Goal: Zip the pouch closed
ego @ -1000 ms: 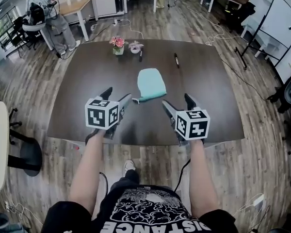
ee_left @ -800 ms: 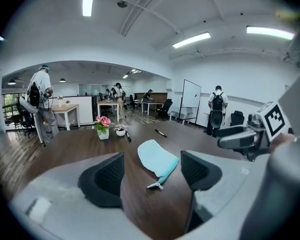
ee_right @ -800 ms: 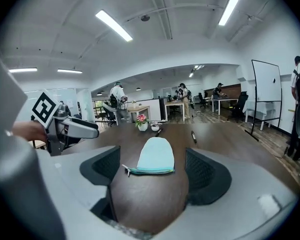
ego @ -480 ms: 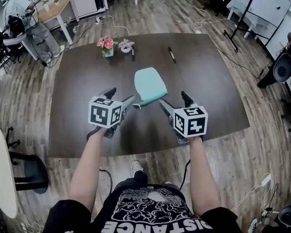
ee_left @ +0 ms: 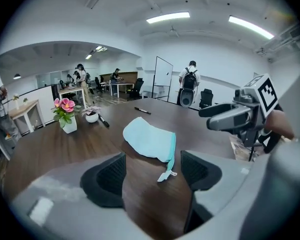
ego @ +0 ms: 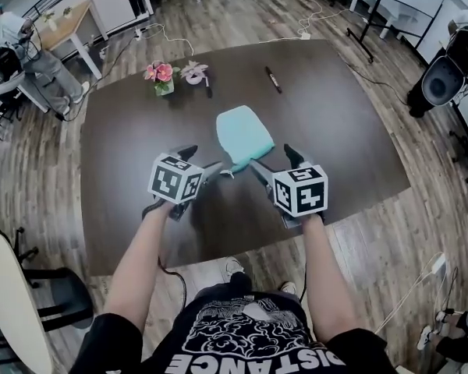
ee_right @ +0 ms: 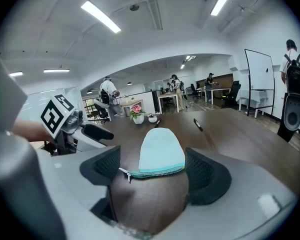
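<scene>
Our left gripper [ego: 200, 158] hangs with jaws apart and empty, just short of the zip tail [ego: 226, 173]. The pouch [ego: 244, 133] lies flat on the table [ego: 125, 139], just beyond both grippers. Our right gripper [ego: 271, 158] is likewise spread and empty. The cloth looks limp, so tugging the tail with the other corner unpinned would likely drag the whole pouch. Its long axis runs away from us, zip edge nearest, tail pointing left

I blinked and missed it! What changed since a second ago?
Both grippers crept forward and inward toward the pouch: left gripper by its zipper pull, right gripper at its zipper edge. Both are open; nothing was grabbed. The pouch, flowers and markers stayed put on the table.
</scene>
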`<action>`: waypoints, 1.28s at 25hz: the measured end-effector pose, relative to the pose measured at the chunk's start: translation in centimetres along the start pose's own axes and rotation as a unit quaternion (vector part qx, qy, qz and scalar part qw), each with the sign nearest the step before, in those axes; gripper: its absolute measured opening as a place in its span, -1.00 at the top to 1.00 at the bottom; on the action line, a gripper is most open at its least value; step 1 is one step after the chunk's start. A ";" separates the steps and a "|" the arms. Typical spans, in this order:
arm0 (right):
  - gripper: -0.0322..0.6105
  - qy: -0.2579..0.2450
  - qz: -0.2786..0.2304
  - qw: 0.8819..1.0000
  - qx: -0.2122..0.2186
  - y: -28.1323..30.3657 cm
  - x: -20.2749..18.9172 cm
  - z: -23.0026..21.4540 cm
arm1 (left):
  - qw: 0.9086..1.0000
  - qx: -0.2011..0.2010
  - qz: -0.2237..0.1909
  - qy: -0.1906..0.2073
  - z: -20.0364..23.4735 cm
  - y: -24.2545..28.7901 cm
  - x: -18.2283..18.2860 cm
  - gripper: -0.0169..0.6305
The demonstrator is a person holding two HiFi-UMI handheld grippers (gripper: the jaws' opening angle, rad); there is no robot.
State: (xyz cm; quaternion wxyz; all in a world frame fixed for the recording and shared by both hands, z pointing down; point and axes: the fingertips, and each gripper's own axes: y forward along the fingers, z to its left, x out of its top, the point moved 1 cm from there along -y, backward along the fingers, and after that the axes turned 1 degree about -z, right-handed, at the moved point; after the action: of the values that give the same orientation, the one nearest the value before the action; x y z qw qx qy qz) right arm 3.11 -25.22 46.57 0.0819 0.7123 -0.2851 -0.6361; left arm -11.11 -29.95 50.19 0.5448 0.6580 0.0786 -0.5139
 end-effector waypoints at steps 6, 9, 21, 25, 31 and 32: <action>-0.29 0.006 0.021 1.000 -0.005 1.8 -1.2 1.4 | 0.997 -0.061 0.035 0.044 -0.6 2.0 -1.3 -0.15; -0.28 0.011 0.030 0.999 -0.014 2.1 -1.9 1.7 | 0.993 -0.088 0.054 0.065 -1.2 2.9 -2.3 -0.15; -0.22 0.023 0.065 0.997 -0.035 2.1 -4.3 2.4 | 0.980 -0.144 0.082 0.113 -2.6 5.1 -4.9 0.12; -0.21 0.024 0.076 0.996 -0.040 1.9 -4.7 2.3 | 0.977 -0.151 0.089 0.120 -2.7 5.4 -5.3 0.26; -0.20 0.020 0.085 0.995 -0.045 2.2 -5.5 2.3 | 0.975 -0.165 0.089 0.122 -3.0 6.0 -6.1 0.43; -0.20 0.019 0.087 0.995 -0.047 2.2 -5.6 2.2 | 0.974 -0.166 0.092 0.123 -3.0 6.1 -6.3 0.47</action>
State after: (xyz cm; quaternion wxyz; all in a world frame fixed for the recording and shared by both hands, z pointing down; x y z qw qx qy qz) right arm 0.14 -23.67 52.02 0.1755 0.6918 -0.3144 -0.6259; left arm -8.19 -27.09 58.55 0.6776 0.6207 0.1683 -0.3568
